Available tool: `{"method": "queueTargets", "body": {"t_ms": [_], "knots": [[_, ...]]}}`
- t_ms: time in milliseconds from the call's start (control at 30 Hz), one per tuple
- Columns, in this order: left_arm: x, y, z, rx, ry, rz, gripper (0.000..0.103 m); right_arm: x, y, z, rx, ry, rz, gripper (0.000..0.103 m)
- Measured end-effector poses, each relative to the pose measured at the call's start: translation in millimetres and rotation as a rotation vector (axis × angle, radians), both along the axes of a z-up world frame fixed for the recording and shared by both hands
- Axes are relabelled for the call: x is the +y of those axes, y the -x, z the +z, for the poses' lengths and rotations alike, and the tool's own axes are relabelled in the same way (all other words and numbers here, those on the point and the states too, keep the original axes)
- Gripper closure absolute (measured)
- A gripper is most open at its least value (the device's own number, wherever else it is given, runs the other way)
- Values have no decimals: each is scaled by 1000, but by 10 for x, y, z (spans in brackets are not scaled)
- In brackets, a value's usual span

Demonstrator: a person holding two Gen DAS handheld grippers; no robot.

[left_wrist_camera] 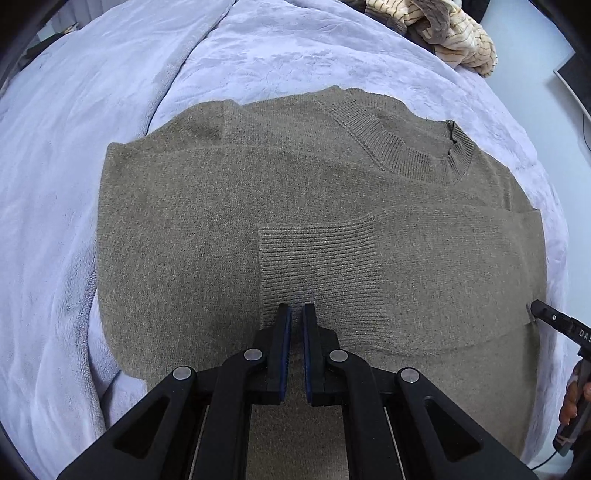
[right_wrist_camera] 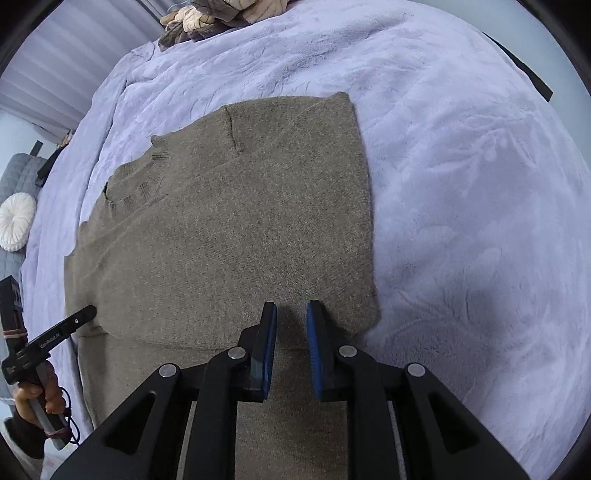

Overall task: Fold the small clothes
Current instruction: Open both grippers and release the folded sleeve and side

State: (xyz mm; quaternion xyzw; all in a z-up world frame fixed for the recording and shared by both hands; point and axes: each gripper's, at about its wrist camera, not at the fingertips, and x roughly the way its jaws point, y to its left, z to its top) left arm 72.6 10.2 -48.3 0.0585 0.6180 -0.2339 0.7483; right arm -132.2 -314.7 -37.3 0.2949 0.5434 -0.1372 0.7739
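1. The sweater (left_wrist_camera: 229,229) is laid flat on the lilac blanket (left_wrist_camera: 92,110), its collar (left_wrist_camera: 413,147) turned away from both cameras. It is a brownish-grey knit, and both sleeves are seen folded inward across the body, with a ribbed cuff (left_wrist_camera: 317,266) lying near the middle
2. It is judged that the folded sleeves could be dragged out of place if the lower part is lifted unevenly, because the knit is soft and heavy and nothing presses the cuff down
3. A crooked fold could also be made if only one layer is pinched at the hem, which cannot be checked from these views
4. The left gripper (left_wrist_camera: 297,314) is closed with nothing between the jaws, over the cuff
5. The right gripper (right_wrist_camera: 291,314) is slightly parted above the sweater, with no cloth between its pads
6. A pile of other clothes (left_wrist_camera: 443,33) is left at the far edge of the blanket
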Motion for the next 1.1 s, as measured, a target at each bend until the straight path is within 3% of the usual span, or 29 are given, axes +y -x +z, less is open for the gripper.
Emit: {"method": "queueTargets", "body": {"t_ms": [67, 167, 500, 567, 600, 667, 900, 967, 1000, 1067, 1100], "knots": [[16, 40, -12, -2, -7, 11, 96, 44, -26, -7, 4, 12, 30, 71], [22, 68, -10, 0, -13, 23, 96, 93, -55, -46, 28, 38, 68, 71], [-12, 173, 89, -36, -66, 74, 95, 39, -36, -61, 9, -9, 79, 65], [2, 206, 99, -41, -82, 95, 52, 44, -53, -64, 7, -16, 85, 62], [15, 226, 113, -52, -91, 113, 15, 46, -51, -63, 4, -19, 89, 61], [40, 286, 170, -93, -89, 131, 11, 54, -52, -62, -1, -21, 98, 58], [64, 425, 145, -91, -136, 135, 9, 47, -40, -68, -23, -41, 99, 56], [99, 478, 141, -97, -150, 130, 0, 67, -39, -49, -30, -53, 100, 47], [125, 504, 155, -98, -140, 130, 0, 93, -42, -33, -36, -59, 104, 43], [190, 530, 167, -85, -129, 123, 0, 154, -27, 5, -49, -74, 113, 26], [198, 562, 160, -78, -127, 120, 0, 199, -3, 32, -59, -87, 118, 24]]}}
